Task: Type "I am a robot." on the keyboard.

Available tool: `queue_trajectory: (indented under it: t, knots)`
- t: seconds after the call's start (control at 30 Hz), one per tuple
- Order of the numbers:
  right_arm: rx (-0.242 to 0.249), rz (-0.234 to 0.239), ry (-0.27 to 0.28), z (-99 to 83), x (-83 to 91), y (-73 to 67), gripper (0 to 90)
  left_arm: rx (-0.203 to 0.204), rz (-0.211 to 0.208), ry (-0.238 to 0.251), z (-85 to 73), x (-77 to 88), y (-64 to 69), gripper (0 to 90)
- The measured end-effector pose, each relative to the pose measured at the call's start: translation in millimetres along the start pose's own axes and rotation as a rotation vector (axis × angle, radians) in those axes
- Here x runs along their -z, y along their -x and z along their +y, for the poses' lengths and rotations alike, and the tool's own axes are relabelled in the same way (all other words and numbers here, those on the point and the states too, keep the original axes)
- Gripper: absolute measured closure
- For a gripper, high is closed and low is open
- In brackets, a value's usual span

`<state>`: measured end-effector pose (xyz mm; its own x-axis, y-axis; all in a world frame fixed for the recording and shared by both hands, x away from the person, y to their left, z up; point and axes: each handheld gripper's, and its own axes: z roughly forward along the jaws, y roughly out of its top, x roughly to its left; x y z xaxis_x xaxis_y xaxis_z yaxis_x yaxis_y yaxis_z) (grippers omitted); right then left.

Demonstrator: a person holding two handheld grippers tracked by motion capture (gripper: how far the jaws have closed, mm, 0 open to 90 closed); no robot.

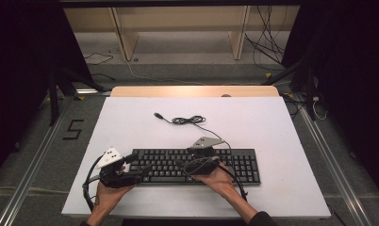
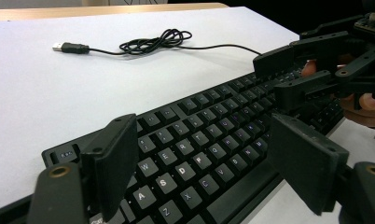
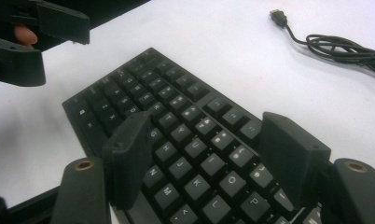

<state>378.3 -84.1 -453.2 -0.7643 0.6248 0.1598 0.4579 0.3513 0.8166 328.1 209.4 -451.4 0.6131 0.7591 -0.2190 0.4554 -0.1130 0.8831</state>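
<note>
A black keyboard [image 1: 244, 162] lies across the near half of the white table [image 1: 131, 122]. Its cable [image 1: 187, 120] sits coiled behind it and ends in a loose USB plug [image 1: 157, 115]. My left gripper [image 1: 143, 170] hovers low over the keyboard's left end, jaws wide apart with nothing between them. In the left gripper view the keys [image 2: 176, 107] show between the open left gripper [image 2: 204, 140], with the right gripper [image 2: 288, 74] farther off. My right gripper [image 1: 183, 165] is over the middle keys, pointing left. In its own view the right gripper [image 3: 209, 135] stands open above the keys [image 3: 176, 102], gripping nothing.
A wooden strip [image 1: 192, 91] edges the table's far side. Beyond it stand wooden shelf legs [image 1: 124, 37] and loose floor cables [image 1: 267, 47]. A "5" mark [image 1: 73, 129] is on the floor at the left. White table surface extends to the right of the keyboard.
</note>
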Motion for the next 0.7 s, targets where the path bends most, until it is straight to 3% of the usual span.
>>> queue_trajectory:
  t: [0.7]
  knots:
    - [0.02, 0.036, -0.004, 5.2, -6.7, -11.9, 32.5, -0.003, 0.009, 0.008, 0.4, 1.6, -0.8, 24.7]
